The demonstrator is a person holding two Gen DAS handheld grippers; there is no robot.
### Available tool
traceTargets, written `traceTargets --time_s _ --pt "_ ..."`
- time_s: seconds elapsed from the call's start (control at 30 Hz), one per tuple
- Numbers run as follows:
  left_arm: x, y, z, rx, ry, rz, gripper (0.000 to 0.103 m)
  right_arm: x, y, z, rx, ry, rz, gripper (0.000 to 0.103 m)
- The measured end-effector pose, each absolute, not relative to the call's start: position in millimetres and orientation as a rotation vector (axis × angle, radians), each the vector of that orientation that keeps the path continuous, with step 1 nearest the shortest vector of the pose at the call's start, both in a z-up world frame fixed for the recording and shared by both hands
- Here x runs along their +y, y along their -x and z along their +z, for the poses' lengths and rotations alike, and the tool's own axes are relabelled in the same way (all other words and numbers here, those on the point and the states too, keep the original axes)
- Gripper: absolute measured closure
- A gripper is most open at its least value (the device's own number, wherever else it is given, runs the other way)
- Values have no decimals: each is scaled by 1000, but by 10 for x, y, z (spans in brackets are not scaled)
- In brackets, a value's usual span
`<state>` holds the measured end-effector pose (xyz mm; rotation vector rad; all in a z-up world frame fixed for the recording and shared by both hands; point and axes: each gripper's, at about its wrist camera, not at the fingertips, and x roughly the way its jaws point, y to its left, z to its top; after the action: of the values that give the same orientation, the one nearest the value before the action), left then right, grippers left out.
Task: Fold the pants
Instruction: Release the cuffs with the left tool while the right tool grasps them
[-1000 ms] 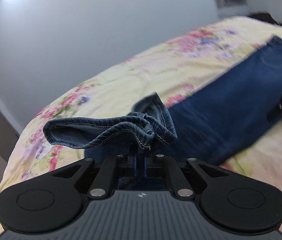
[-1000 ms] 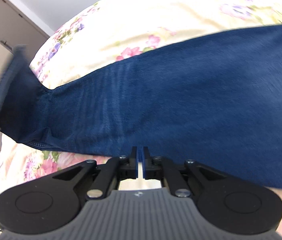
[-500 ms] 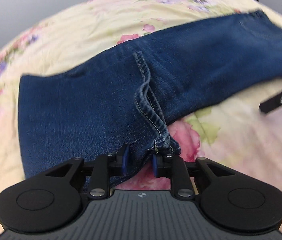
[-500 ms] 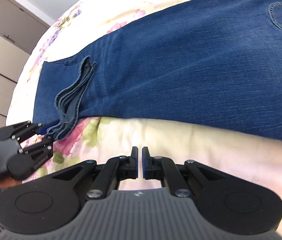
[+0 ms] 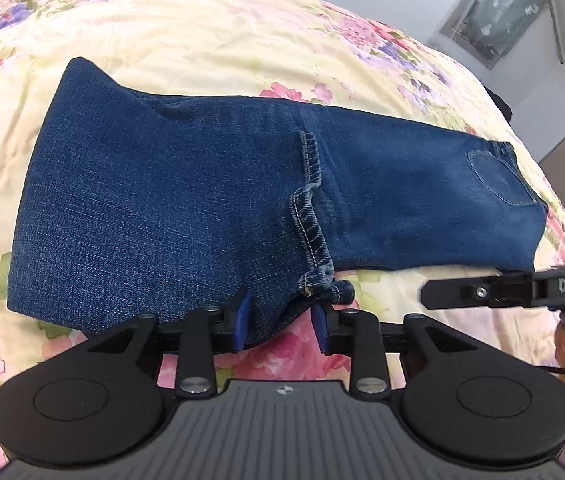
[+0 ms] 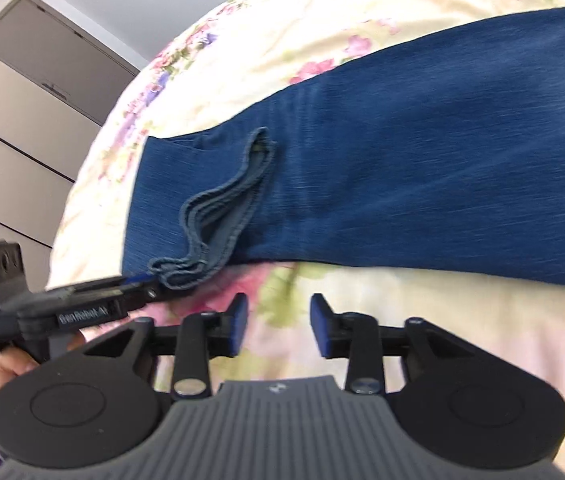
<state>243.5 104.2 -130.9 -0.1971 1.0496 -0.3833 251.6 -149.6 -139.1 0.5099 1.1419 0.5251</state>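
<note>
Dark blue jeans [image 5: 170,200] lie on a floral bed, the leg end folded back over the rest so the hem [image 5: 310,216] lies across the middle. A back pocket [image 5: 498,180] shows at the right end. My left gripper [image 5: 282,316] is open, its jaws apart around the near corner of the folded hem, which rests between them. My right gripper [image 6: 278,320] is open and empty over the bedspread just in front of the jeans [image 6: 422,168]. The left gripper [image 6: 150,284] shows at the hem corner in the right wrist view.
The floral bedspread [image 5: 202,32] surrounds the jeans. Beige wardrobe doors [image 6: 14,120] stand beyond the bed's left end. The right gripper's finger [image 5: 482,292] reaches in at the right of the left wrist view. A framed picture [image 5: 494,12] hangs on the wall.
My left gripper carried the leg end over and laid it on the jeans, then opened wider. My right gripper went from shut to open and drew back to the jeans' near edge.
</note>
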Motion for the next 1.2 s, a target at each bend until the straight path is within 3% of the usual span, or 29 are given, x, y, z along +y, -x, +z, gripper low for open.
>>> traceTargets --time_s 0.1,0.13,0.17,0.8,0.9,1.0,1.2 --pt "1044 -2421 -1278 1056 167 -408 58 -1377 -2571 -1431 1154 -569 532 61" --pt "1040 -2449 -1275 1067 169 -436 39 -1334 -2593 -1445 1157 -584 533 60" --pt "1049 -2451 -1277 1076 193 -474 26 -1303 -2609 -1456 1161 -596 534 60" --pt "1820 -2421 -1063 899 265 -182 30 -895 -2901 -1988 1206 -758 548 58" --pt "1941 -2436 -1071 882 283 -151 32 -906 -2949 -2114 1201 -819 552 66" --pt "2020 -2457 -1038 867 298 -132 32 -884 -2932 -2103 1203 -812 572 85" --pt "2157 -2377 -802 789 319 -26 32 -692 -2891 -1465 1138 -640 571 97"
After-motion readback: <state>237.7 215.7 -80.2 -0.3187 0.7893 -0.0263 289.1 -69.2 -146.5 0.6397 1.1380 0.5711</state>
